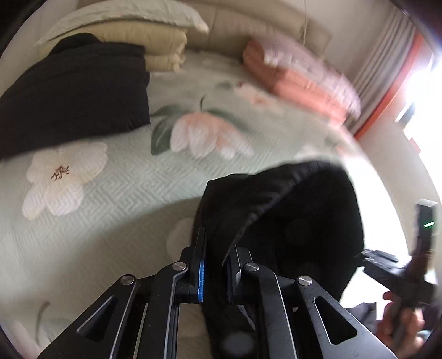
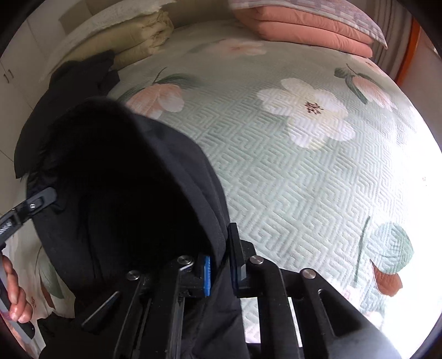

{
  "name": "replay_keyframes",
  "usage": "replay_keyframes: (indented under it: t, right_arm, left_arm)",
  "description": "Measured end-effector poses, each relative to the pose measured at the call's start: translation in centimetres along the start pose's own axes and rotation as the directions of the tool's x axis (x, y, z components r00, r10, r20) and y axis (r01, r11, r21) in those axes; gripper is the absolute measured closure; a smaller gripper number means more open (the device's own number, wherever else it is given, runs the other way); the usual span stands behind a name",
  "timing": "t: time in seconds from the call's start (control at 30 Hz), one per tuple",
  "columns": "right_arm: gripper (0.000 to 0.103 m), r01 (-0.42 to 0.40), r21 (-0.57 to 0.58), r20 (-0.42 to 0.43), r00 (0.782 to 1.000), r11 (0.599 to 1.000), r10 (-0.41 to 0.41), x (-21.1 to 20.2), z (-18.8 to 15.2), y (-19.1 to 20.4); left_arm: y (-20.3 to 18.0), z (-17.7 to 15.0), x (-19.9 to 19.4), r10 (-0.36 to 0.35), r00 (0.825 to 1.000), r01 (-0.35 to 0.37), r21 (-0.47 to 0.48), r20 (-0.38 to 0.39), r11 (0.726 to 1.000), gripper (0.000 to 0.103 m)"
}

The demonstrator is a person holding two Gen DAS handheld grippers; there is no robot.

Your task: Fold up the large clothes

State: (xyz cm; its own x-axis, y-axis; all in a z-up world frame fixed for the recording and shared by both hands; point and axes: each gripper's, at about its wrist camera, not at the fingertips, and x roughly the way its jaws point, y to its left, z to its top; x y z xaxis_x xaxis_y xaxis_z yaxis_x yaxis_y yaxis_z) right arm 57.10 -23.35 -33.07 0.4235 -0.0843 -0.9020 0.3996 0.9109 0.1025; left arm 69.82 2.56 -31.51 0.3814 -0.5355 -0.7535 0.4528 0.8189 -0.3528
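A large black garment (image 1: 290, 215) hangs bunched over a pale green flowered bedspread (image 1: 132, 187). In the left wrist view my left gripper (image 1: 216, 245) is shut on a fold of that garment, with cloth pinched between its pads. My right gripper (image 2: 221, 248) is likewise shut on the black garment (image 2: 124, 179), which drapes to its left and hides the left part of the bed. In the left wrist view the other gripper's body (image 1: 400, 265) and the hand (image 1: 400, 328) that holds it show at the right edge. In the right wrist view, one finger (image 2: 38, 201) of the left gripper shows at the left edge.
Another dark garment (image 1: 71, 88) lies at the bed's back left, beside folded beige quilts (image 1: 154, 41) under a pale pillow (image 1: 124, 13). Folded pink quilts (image 2: 312, 24) sit at the back right. The bedspread (image 2: 290, 165) spreads out to the right. A bright window with a curtain (image 1: 386, 55) is on the right.
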Motion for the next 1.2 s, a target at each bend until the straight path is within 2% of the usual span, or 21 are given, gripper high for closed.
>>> replay_keyframes:
  t: [0.1,0.17,0.27,0.33,0.37,0.4,0.5,0.53,0.57,0.6,0.67,0.73,0.83,0.93,1.0,1.03,1.1,1.2]
  right_arm:
    - [0.093,-0.026,-0.031,0.034,0.999,0.999,0.027,-2.2,-1.0,-0.9]
    - [0.093,-0.041,-0.045,0.023,0.999,0.998,0.042,-2.5,-2.0,-1.7]
    - [0.093,-0.041,-0.057,-0.060,0.998,0.998,0.037,-0.2,-3.7,-2.8]
    - [0.093,-0.039,-0.078,-0.132,0.991,0.996,0.029,2.4,-4.8,-2.6]
    - [0.093,-0.033,-0.093,-0.151,0.988,0.995,0.018,3.5,-5.3,-2.5]
    - [0.093,-0.028,-0.102,-0.165,0.986,0.994,0.011,4.4,-5.6,-2.6]
    - [0.095,-0.043,-0.088,-0.162,0.986,0.995,0.029,4.6,-5.8,-3.1]
    - [0.091,-0.043,-0.086,-0.172,0.985,0.995,0.028,4.4,-5.7,-3.2]
    - [0.088,-0.049,-0.084,-0.183,0.982,0.995,0.033,4.1,-5.5,-3.4]
    - [0.080,-0.058,-0.086,-0.186,0.982,0.995,0.041,3.6,-5.3,-3.5]
    - [0.078,-0.086,-0.110,-0.178,0.982,0.990,0.065,1.9,-5.0,-3.8]
    - [0.068,-0.100,-0.138,-0.159,0.984,0.985,0.077,-0.3,-4.9,-4.0]
    - [0.055,-0.112,-0.189,-0.102,0.990,0.975,0.094,-4.0,-4.3,-3.5]
    - [0.050,-0.146,-0.253,-0.020,0.989,0.957,0.145,-6.9,-2.5,-1.5]
    - [0.045,-0.149,-0.286,0.025,0.986,0.946,0.163,-7.4,-0.7,0.4]
    - [0.045,-0.148,-0.299,0.038,0.985,0.943,0.167,-7.2,0.2,1.5]
    - [0.045,-0.181,-0.320,0.045,0.978,0.930,0.205,-6.0,2.0,3.4]
    - [0.045,-0.199,-0.342,0.012,0.976,0.918,0.216,-3.0,3.1,5.6]
  left_arm:
    - [0.9,-1.3,-3.3,-0.055,0.997,0.057,-0.045,0.045,0.997,0.092]
    - [3.0,-2.6,-3.6,-0.082,0.997,0.083,-0.117,0.014,0.990,0.092]
    - [7.7,-5.8,-0.8,-0.115,0.989,0.087,-0.256,-0.098,0.963,0.092]
    - [8.5,-7.4,1.2,-0.097,0.983,0.053,-0.266,-0.156,0.963,0.092]
    - [8.6,-8.3,2.5,-0.068,0.978,0.019,-0.241,-0.198,0.970,0.092]
    - [8.7,-8.9,3.2,-0.065,0.973,0.012,-0.234,-0.223,0.972,0.088]
    - [9.9,-9.6,3.5,-0.133,0.967,0.062,-0.303,-0.218,0.951,0.085]
    - [10.1,-9.5,3.2,-0.145,0.964,0.070,-0.316,-0.222,0.946,0.082]
    - [10.0,-9.4,2.7,-0.136,0.966,0.063,-0.308,-0.219,0.949,0.076]
    - [9.8,-9.3,2.0,-0.117,0.970,0.052,-0.291,-0.213,0.955,0.067]
    - [9.2,-9.0,0.2,-0.071,0.975,0.018,-0.242,-0.209,0.970,0.058]
    - [8.6,-8.7,-2.2,-0.053,0.979,0.014,-0.198,-0.196,0.980,0.056]
    - [7.8,-7.5,-6.3,-0.007,0.993,-0.009,-0.136,-0.120,0.991,0.056]
    - [5.1,-4.6,-8.6,-0.041,0.999,0.039,-0.053,-0.025,0.998,0.052]
    - [2.5,-2.4,-8.4,-0.082,0.997,0.082,0.000,0.015,0.997,0.040]
    - [1.5,-1.6,-7.9,-0.099,0.995,0.099,0.018,0.017,0.995,0.040]
    - [-1.3,-0.1,-5.3,-0.115,0.993,0.116,0.081,-0.015,0.990,0.040]
    - [-3.5,-0.1,0.0,-0.057,0.992,0.076,0.163,-0.114,0.984,0.040]
